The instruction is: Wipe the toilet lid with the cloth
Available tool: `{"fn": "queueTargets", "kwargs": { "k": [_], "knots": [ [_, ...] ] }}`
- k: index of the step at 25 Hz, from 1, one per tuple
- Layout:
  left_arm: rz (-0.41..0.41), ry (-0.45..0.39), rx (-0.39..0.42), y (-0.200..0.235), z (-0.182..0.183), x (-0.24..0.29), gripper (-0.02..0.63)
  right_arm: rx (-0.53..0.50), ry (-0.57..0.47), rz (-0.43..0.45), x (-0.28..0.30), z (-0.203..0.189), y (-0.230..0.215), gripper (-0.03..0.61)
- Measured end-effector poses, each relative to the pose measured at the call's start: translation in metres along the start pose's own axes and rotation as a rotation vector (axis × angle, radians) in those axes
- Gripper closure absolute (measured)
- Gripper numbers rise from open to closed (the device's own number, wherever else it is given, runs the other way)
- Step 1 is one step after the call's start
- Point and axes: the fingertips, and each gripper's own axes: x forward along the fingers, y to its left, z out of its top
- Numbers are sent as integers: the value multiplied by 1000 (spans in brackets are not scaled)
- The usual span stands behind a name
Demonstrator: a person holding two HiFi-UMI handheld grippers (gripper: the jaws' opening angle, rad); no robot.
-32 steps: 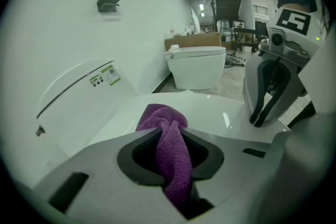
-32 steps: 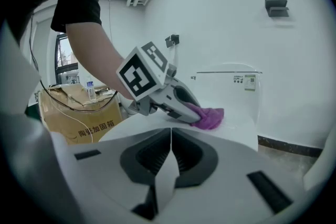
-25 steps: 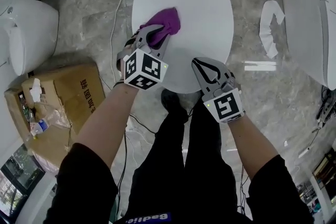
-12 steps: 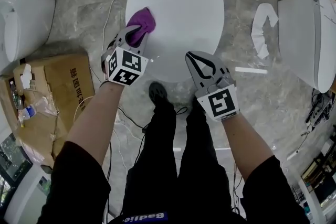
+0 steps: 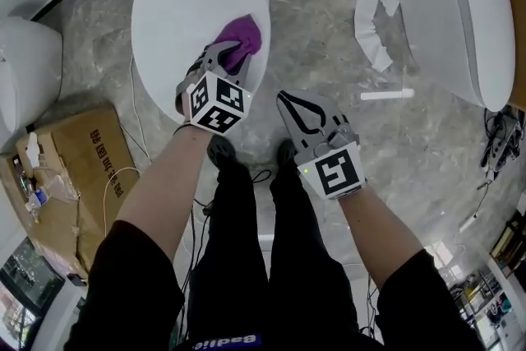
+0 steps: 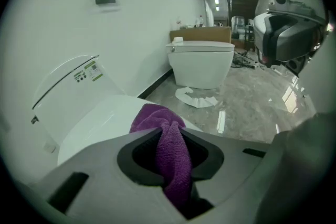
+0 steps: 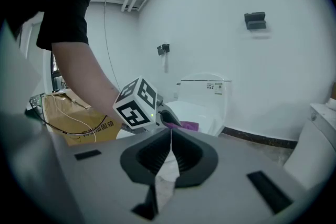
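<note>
Step in hand: wiping. The left gripper (image 5: pixel 230 57) has the cloth (image 5: pixel 243 37) on the toilet lid (image 5: pixel 181 4), at the lid's right edge near its front end.
Left gripper: jaws clamped on a twisted fold of the cloth (image 6: pixel 169 149). The rest bunches out past the tips and seems to rest on the lid (image 6: pixel 94 118).
Right gripper (image 5: pixel 292 106): jaws pressed together (image 7: pixel 170 136) with nothing between them. It is held just past the lid's front end, over the floor (image 5: pixel 329 29), taking no part in the wipe.
Lid: shut, white and bare. Most of its surface lies to the left of the cloth and behind it.
Next move: as I judge it, draw the cloth across toward the lid's left side, then work back toward the hinge end. The bunch is small against the lid, so this calls for several overlapping passes with steady downward pressure.
Around: a cardboard box (image 5: pixel 78 168) left of the lid's front end; a second toilet (image 5: pixel 460 20) well to the lid's right; a white paper scrap (image 5: pixel 374 20) between that toilet and the lid; a third toilet (image 5: pixel 25 70) to the lid's left; a thin cable (image 5: pixel 133 94) on the floor along the lid's left side.
In the way: nothing lies on the lid. The person's shoes (image 5: pixel 220 150) stand just in front of it. The likely slip is the cloth running off the lid's rounded right edge.
</note>
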Motion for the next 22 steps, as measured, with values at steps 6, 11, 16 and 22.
{"fn": "queueTargets", "kwargs": {
  "k": [6, 11, 16, 22],
  "knots": [
    [-37, -24, 24, -33, 22, 21, 534, 22, -2, -31, -22, -21, -11, 548],
    [-72, -38, 70, -47, 10, 10, 534, 22, 1, -37, -18, -21, 5, 548],
    [-93, -24, 83, -43, -27, -20, 534, 24, -5, -45, -1, -9, 30, 548],
    [-66, 11, 58, -16, -95, -64, 534, 17, 4, -50, 24, 8, 64, 548]
  ]
}}
